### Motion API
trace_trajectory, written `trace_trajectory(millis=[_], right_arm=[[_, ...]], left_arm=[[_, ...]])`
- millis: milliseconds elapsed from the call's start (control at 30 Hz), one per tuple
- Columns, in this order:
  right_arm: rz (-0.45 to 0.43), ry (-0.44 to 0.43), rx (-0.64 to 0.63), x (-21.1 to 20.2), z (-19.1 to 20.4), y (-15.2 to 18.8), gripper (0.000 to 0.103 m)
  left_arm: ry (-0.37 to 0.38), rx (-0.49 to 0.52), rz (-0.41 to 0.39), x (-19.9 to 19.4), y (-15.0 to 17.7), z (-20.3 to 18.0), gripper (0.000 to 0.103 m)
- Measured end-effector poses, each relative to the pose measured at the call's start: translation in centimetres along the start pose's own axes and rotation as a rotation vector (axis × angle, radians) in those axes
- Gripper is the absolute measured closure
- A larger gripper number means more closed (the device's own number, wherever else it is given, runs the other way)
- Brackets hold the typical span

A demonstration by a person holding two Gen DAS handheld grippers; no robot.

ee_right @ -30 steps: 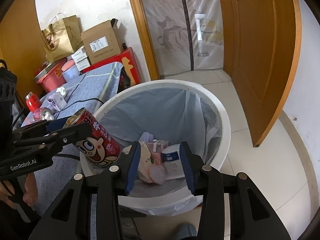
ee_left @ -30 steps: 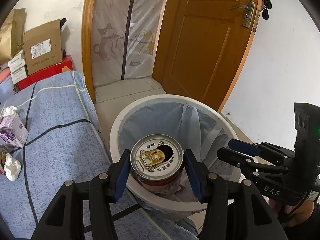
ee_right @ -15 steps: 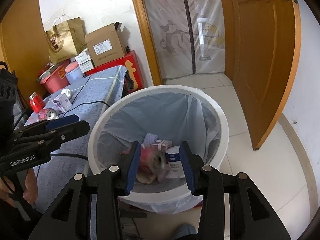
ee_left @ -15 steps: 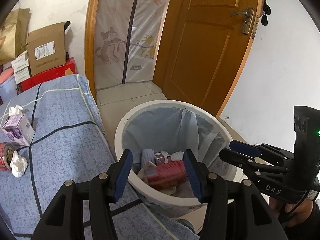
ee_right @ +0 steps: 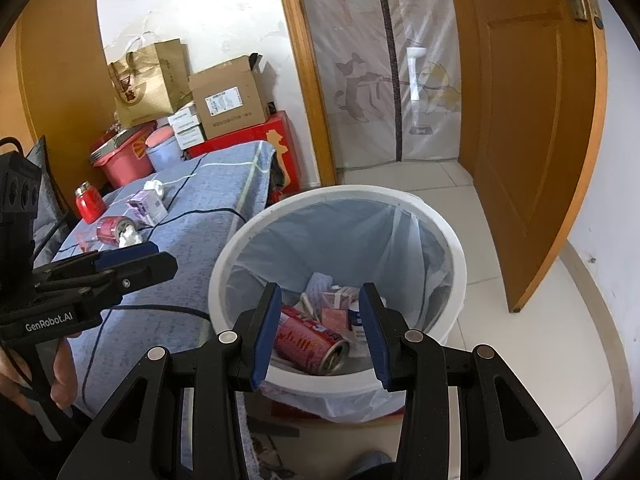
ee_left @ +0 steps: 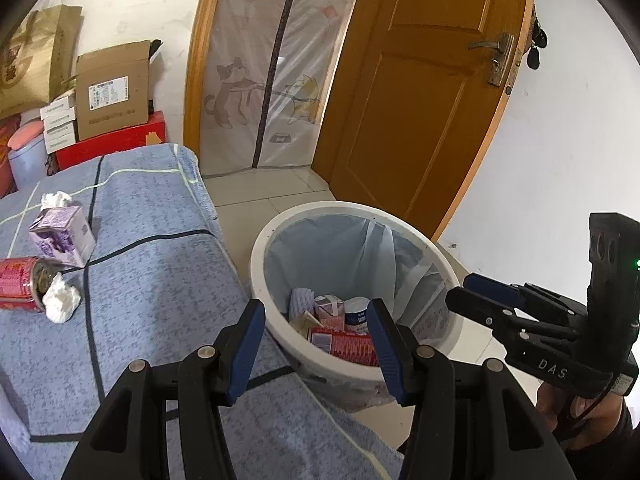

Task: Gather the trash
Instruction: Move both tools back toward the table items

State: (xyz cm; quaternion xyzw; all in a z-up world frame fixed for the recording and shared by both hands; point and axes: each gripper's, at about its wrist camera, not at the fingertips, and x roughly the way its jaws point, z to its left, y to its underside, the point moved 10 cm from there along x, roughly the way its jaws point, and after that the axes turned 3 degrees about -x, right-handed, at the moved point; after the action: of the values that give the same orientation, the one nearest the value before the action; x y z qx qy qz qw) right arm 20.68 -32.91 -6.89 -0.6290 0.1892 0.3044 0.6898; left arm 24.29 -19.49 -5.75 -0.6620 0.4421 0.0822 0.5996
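Note:
A white trash bin [ee_left: 264,256] [ee_right: 456,248] with a pale blue liner stands on the floor beside the blue-covered table. A red can [ee_right: 308,340] [ee_left: 344,346] lies on its side inside it among small cartons. My left gripper [ee_left: 316,340] is open and empty above the bin's near rim. My right gripper [ee_right: 320,324] is open and empty over the bin. On the table lie another red can [ee_left: 20,288], a purple carton [ee_left: 64,236] and crumpled tissues [ee_left: 60,304].
The blue tablecloth [ee_left: 152,280] drops at its edge next to the bin. Cardboard boxes [ee_left: 112,96], a paper bag and red containers stand behind the table. A wooden door [ee_left: 420,92] stands open at the right. A red jar [ee_right: 90,202] stands on the table.
My left gripper opened and let go of the red can, which fell into the bin. The left gripper then pulled back and up from the bin.

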Motion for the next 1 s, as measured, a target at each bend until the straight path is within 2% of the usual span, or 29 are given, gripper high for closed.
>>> trace_trajectory(millis=[633, 1000], right_arm=[[-0.007, -0.077, -0.055, -1.6, 4.4, 1.1, 0.061], [0.023, -0.136, -0.104, -0.9, 8.0, 1.7, 0.061]], left_arm=[[-0.078, -0.031, -0.062, -5.4, 2.7, 2.3, 0.050], [-0.131, -0.099, -0.065, -7.7, 5.2, 5.6, 0.050]])
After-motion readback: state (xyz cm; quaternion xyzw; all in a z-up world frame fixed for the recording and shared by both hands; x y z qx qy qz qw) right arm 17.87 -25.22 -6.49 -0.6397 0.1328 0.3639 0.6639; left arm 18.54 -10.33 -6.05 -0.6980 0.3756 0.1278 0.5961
